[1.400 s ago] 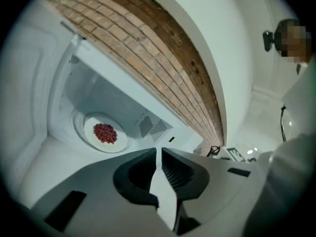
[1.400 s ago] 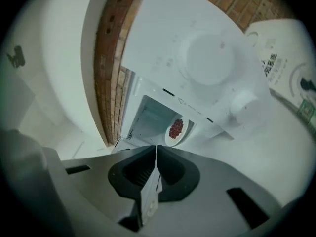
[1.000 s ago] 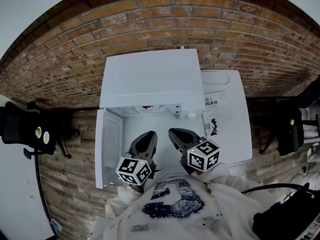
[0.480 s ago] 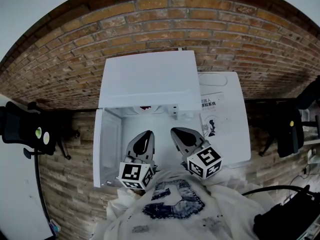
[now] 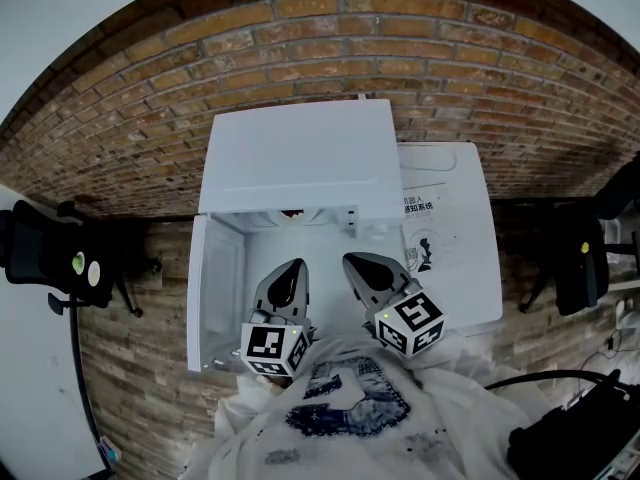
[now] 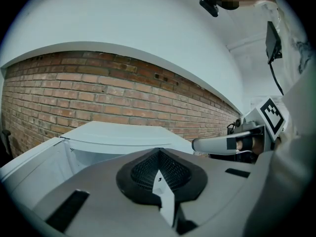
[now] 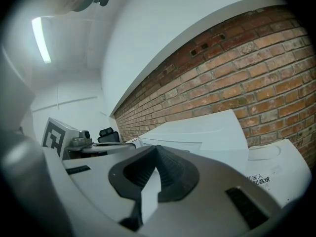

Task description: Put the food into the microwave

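Note:
A white microwave (image 5: 300,158) stands against the brick wall, its door (image 5: 218,288) swung open to the left. Just inside the cavity's upper edge shows a small dark red thing (image 5: 293,214); I cannot tell what it is. My left gripper (image 5: 294,268) hovers before the opening. Its jaws have just closed with nothing between them, and in the left gripper view the left gripper (image 6: 159,152) is shut and empty. Beside it, the right gripper (image 5: 352,264) points into the cavity. In its own view the right gripper (image 7: 157,149) also has its tips together and holds nothing.
A white printed box (image 5: 450,228) sits right of the microwave. Black chairs stand at the far left (image 5: 45,258) and far right (image 5: 580,253). The brick wall (image 5: 330,48) runs behind everything. The person's white printed shirt (image 5: 340,408) fills the bottom of the head view.
Both grippers have rolled a little and shifted slightly toward the person. The left jaws look narrower than a second ago.

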Motion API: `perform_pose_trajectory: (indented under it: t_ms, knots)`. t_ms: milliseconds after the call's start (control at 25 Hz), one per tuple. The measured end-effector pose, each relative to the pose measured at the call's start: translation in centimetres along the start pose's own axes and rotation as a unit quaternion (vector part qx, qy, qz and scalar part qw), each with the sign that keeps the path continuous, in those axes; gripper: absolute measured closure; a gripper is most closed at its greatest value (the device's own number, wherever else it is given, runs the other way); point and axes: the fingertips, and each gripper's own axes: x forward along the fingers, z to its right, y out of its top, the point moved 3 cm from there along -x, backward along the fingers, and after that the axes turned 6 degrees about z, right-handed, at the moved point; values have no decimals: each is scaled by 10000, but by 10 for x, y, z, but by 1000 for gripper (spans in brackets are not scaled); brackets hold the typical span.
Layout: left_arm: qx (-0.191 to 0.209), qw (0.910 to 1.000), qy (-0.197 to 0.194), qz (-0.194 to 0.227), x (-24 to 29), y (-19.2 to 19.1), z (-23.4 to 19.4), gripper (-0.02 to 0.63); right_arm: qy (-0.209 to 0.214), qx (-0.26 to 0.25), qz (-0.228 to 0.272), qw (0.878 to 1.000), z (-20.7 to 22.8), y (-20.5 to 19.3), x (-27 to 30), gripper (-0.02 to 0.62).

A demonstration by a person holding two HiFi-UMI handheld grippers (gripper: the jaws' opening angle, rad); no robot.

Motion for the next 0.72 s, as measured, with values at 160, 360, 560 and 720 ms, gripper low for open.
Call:
perform_pose_trajectory:
  t_ms: [160,360,560,720]
  knots:
    - [-39,10000,19,-32,-1,-2,-1,598,18,-5,-7,10000,-1,0,1,582]
    - [-26,10000,55,-38,-2,-3,-4,598,64,-26,-31,10000,-3,-1,3,582]
    - [5,10000,86,-31,-2,-2,-5,598,69,-57,-30,10000,-3,-1,4,582]
    - [0,9999,92,-47,-2,-3,-5,598,59,-61,-49,10000,-2,-2,3,582]
